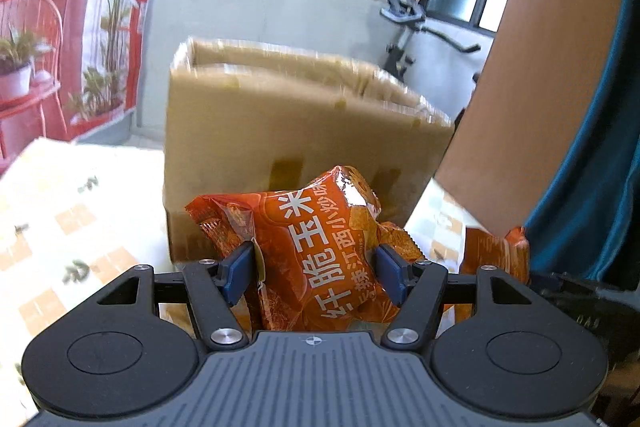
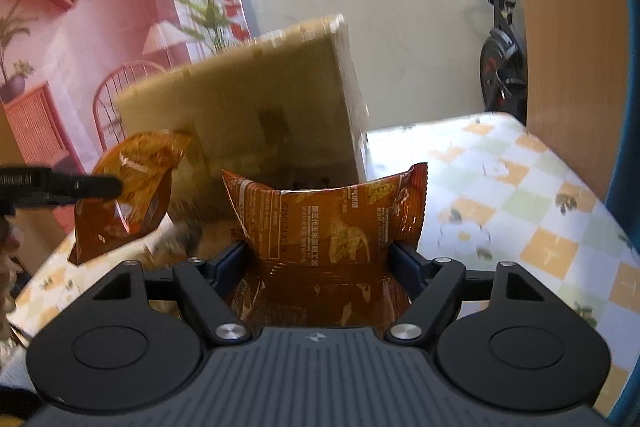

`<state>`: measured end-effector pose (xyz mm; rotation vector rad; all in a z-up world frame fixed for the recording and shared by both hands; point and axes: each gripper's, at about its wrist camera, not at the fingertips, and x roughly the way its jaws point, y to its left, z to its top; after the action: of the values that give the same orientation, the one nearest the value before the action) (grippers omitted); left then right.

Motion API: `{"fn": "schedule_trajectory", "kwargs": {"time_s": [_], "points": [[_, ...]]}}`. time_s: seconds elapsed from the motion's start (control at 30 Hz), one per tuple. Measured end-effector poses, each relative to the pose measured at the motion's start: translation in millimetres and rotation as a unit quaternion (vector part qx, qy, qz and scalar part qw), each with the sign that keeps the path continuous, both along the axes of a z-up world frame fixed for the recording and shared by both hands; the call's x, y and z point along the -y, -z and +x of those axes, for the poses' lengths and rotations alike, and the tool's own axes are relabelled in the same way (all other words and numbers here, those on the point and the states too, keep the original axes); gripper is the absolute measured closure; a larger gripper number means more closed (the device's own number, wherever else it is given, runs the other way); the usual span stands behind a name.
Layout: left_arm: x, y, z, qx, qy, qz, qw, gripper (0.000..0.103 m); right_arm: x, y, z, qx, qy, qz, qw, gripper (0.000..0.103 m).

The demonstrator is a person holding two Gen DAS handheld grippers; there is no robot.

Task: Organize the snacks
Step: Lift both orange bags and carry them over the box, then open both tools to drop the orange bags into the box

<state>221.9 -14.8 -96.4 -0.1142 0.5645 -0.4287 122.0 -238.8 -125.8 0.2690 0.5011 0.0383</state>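
Note:
My left gripper (image 1: 314,271) is shut on an orange snack packet (image 1: 320,247) with white Chinese lettering, held above the table in front of a cardboard box (image 1: 280,131). My right gripper (image 2: 320,263) is shut on a second orange snack packet (image 2: 328,223), back side facing me, also in front of the cardboard box (image 2: 256,115). The left gripper's packet (image 2: 128,187) shows at the left of the right wrist view. The right gripper's packet (image 1: 496,255) shows at the right of the left wrist view.
The table carries a cloth (image 2: 520,211) with orange and green checks. A brown panel (image 1: 540,87) and blue fabric (image 1: 592,187) stand at the right. An exercise bike (image 2: 500,59) stands by the window wall.

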Motion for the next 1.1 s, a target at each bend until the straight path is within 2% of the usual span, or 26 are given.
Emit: {"fn": "schedule_trajectory", "kwargs": {"time_s": [0.27, 0.4, 0.57, 0.83, 1.1], "points": [[-5.5, -51.9, 9.9, 0.083, -0.008, 0.011, 0.9965, 0.035, -1.9, -66.9, 21.0, 0.082, -0.019, -0.013, 0.996, 0.027], [-4.4, -76.1, 26.9, 0.113, -0.012, 0.000, 0.9935, 0.035, -6.5, -99.0, 46.9, 0.122, -0.030, -0.020, 0.992, 0.027], [5.2, -94.4, 54.6, 0.141, -0.018, 0.009, 0.9899, 0.035, -15.5, -127.6, 84.1, 0.170, -0.037, -0.041, 0.984, 0.027], [1.2, -96.3, 104.7, 0.128, -0.027, -0.008, 0.9914, 0.035, -34.3, -136.0, 152.2, 0.204, -0.056, -0.112, 0.971, 0.027], [10.6, -83.6, 143.3, 0.117, -0.020, 0.016, 0.9928, 0.035, -29.4, -111.3, 214.1, 0.184, -0.069, -0.115, 0.974, 0.027]]}}
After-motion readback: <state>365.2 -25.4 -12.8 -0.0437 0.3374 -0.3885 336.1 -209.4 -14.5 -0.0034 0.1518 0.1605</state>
